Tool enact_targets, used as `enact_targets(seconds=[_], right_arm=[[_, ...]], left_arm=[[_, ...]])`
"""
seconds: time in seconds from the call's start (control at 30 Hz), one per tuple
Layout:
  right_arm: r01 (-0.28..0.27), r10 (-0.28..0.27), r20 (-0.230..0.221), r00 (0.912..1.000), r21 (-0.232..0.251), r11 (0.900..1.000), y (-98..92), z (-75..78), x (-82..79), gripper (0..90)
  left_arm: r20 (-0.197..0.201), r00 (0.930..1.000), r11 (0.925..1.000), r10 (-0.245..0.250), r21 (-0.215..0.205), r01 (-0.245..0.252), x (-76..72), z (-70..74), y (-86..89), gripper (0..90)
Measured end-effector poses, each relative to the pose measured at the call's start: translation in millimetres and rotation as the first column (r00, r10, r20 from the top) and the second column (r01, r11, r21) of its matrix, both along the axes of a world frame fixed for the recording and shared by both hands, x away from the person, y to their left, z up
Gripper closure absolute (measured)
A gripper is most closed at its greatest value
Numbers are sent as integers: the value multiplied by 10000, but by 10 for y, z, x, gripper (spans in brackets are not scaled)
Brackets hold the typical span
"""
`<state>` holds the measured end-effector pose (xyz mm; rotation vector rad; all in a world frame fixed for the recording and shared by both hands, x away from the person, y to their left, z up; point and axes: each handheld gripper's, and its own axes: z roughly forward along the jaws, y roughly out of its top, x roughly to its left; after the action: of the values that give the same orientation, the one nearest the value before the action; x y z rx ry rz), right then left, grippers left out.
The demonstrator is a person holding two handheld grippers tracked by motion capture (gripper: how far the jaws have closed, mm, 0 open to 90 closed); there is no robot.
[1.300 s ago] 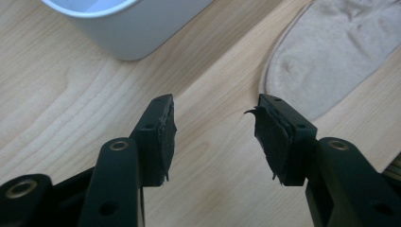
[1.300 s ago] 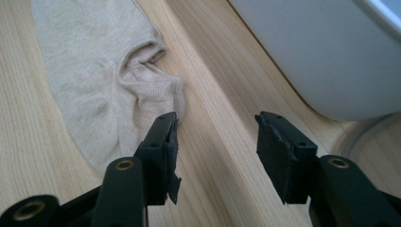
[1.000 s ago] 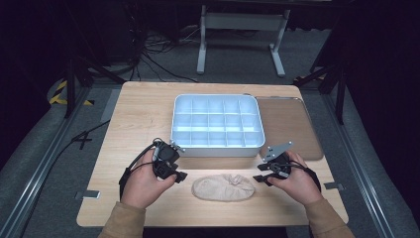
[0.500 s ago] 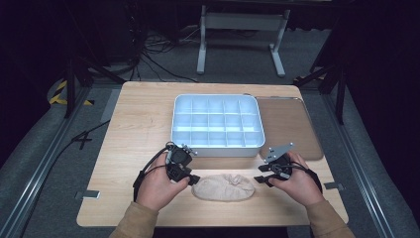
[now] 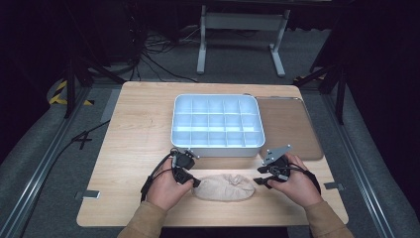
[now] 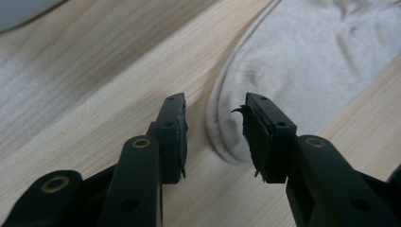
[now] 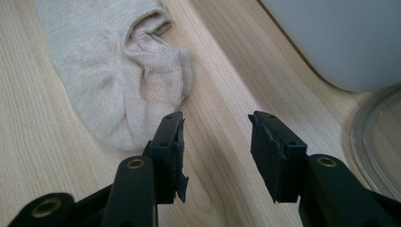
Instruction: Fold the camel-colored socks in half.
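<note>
beige fabric sock (image 5: 224, 187) flat near counter (image 5: 138, 129) front edge | left tool (image 6: 215, 137) spread at sock's end | right tool (image 7: 215, 151) spread beside opposite end

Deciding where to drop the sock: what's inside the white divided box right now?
The compartments of the white divided box that show look empty. The high view's angle hides the floors of the nearest row behind the front wall.

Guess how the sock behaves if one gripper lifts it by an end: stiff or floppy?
Likely floppy: the sock lies flat with soft wrinkles, so it should drape from the left gripper. Probably light, being thin knit. It may bunch and drag on the table rather than slide if pushed.
</note>
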<state>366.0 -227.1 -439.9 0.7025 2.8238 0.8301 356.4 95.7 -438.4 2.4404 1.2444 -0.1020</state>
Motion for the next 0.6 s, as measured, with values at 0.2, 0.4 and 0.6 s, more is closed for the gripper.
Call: enact_targets(seconds=[0.2, 0.4, 0.6], right_arm=[[-17, 17, -18, 10000, 10, 10000, 14, -8, -10, 551], [-204, 204, -8, 9998, -95, 9997, 31, -12, -20, 556], [-313, 313, -22, 9995, -113, 9994, 59, -7, -36, 574]], left_arm=[[-472, 9988, 9999, -116, 63, 119, -23, -17, -38, 615], [-591, 9978, 9988, -292, 366, 314, -43, -40, -94, 643], [-613, 9975, 9984, -352, 412, 378, -58, -46, -117, 784]])
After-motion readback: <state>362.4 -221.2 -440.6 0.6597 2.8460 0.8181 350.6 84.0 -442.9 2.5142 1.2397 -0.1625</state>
